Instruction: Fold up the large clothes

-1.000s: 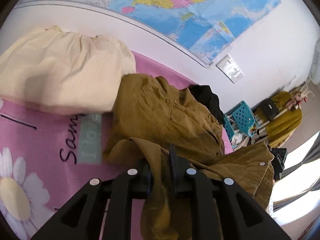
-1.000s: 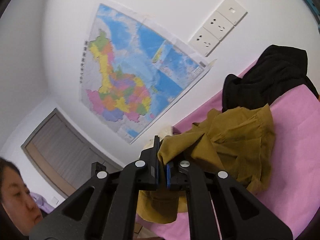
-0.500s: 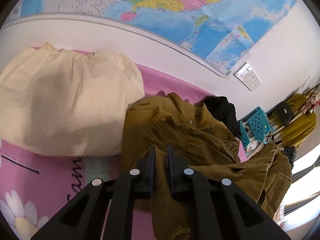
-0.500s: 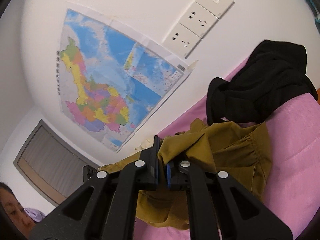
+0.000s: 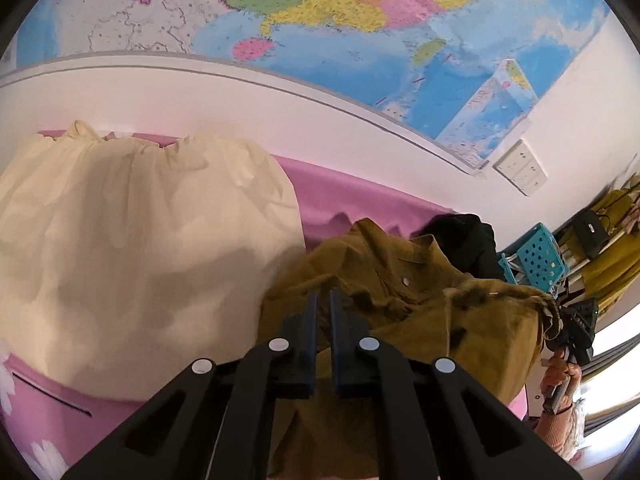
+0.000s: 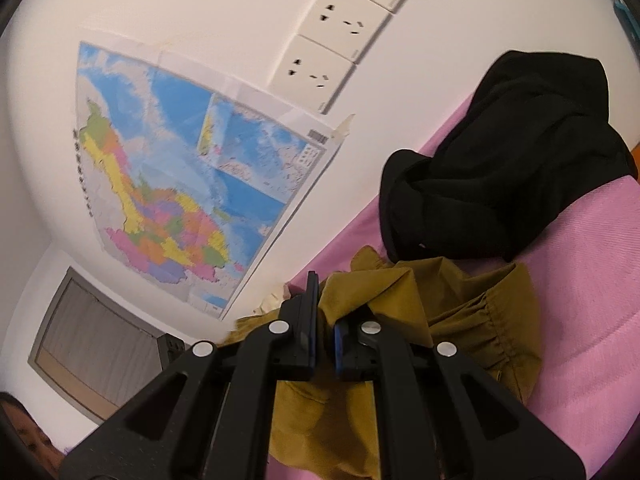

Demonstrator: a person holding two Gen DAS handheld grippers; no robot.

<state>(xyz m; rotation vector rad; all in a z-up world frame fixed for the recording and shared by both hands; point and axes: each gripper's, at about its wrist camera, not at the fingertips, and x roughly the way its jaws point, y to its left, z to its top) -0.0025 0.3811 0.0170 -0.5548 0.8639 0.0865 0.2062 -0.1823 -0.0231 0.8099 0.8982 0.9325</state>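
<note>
On the pink bedspread (image 5: pixel 352 196), as we see it from our left wrist camera, an olive-brown shirt (image 5: pixel 404 312) lies crumpled to the right of centre, its collar and a pale snap button facing up. Our left gripper (image 5: pixel 323 312) has its two fingers drawn close together with only a narrow slit between them, and a fold of the shirt's near edge sits in that slit, so we read it as pinched on the cloth. To the left of the shirt a cream garment (image 5: pixel 136 248) is spread wide over the bedspread, its edge touching the shirt. Behind the shirt a black garment (image 5: pixel 468 236) is bunched near the wall, below a large wall map (image 5: pixel 320 28) and a white socket panel (image 5: pixel 520 167). At the far right we see a teal basket (image 5: pixel 540 258) and, beside the shirt's raised right end, our other gripper held in a hand (image 5: pixel 558 380). From our right wrist camera, the shirt (image 6: pixel 472 320) hangs in gathered folds over the pink bedspread (image 6: pixel 580 300), and our right gripper (image 6: pixel 325 308) is closed down on a peak of the fabric that rises between its fingers, the blue pads pressing the cloth from both sides. The black garment (image 6: pixel 512 168) lies heaped just beyond the shirt, touching its upper edge. On the white wall above we see the map (image 6: pixel 192 184) and the socket panel (image 6: pixel 340 36).
</note>
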